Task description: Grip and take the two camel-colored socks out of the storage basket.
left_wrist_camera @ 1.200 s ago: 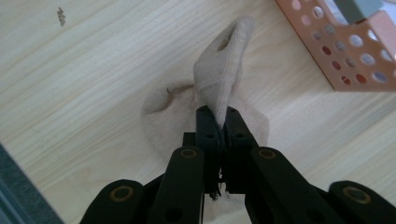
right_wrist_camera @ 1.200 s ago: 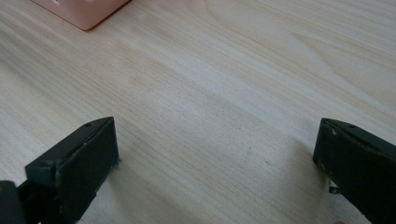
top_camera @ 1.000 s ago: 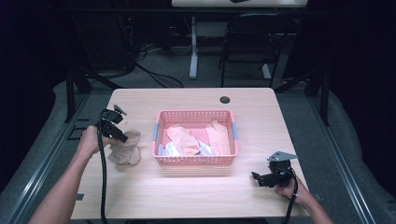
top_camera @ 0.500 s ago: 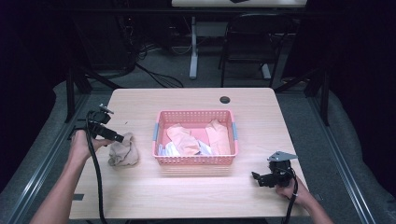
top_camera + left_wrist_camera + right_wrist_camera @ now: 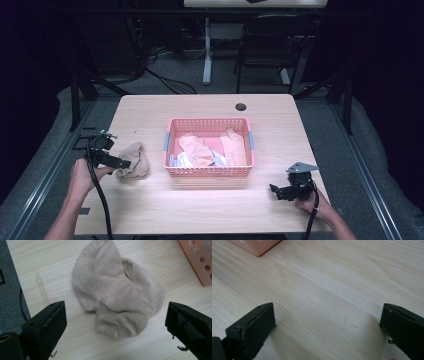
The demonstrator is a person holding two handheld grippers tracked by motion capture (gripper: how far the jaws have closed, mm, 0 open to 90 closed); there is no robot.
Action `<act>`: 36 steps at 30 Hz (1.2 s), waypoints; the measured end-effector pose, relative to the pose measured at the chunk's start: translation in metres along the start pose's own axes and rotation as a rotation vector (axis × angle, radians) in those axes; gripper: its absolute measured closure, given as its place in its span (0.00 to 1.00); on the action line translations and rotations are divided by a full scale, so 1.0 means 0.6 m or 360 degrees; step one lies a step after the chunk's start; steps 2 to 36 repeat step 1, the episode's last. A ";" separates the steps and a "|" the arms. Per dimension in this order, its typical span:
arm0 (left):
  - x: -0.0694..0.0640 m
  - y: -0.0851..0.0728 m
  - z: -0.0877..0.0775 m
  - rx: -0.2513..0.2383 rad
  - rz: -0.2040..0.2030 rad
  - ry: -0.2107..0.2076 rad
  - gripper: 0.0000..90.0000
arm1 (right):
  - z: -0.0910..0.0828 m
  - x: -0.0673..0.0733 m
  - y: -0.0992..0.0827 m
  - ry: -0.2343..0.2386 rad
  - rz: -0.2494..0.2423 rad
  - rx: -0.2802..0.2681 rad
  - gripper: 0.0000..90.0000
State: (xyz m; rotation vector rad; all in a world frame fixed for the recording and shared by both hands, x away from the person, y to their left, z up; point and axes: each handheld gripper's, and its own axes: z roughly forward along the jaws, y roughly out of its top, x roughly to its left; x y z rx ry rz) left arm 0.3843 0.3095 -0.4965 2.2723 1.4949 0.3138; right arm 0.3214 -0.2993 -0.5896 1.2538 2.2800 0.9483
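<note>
The beige sock (image 5: 117,297) is soft, matt knitted cloth. It lies on a table (image 5: 200,210) of pale, smooth wood grain. The pink basket (image 5: 209,171) looks like perforated plastic.

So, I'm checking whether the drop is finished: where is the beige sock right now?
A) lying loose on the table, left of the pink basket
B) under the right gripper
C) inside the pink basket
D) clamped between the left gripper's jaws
A: the beige sock lies crumpled on the table beside the pink basket, while the left gripper has just been opening, its jaws wide apart and off the cloth.
</note>
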 end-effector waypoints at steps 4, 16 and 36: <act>0.000 -0.004 0.001 -0.0013 -0.0012 -0.0002 0.03 | 0.000 0.000 0.000 0.0001 -0.0001 0.0000 0.00; 0.000 -0.004 0.001 -0.0013 -0.0012 -0.0002 0.03 | 0.000 0.000 0.000 0.0001 -0.0001 0.0000 0.00; 0.000 -0.004 0.001 -0.0013 -0.0012 -0.0002 0.03 | 0.000 0.000 0.000 0.0001 -0.0001 0.0000 0.00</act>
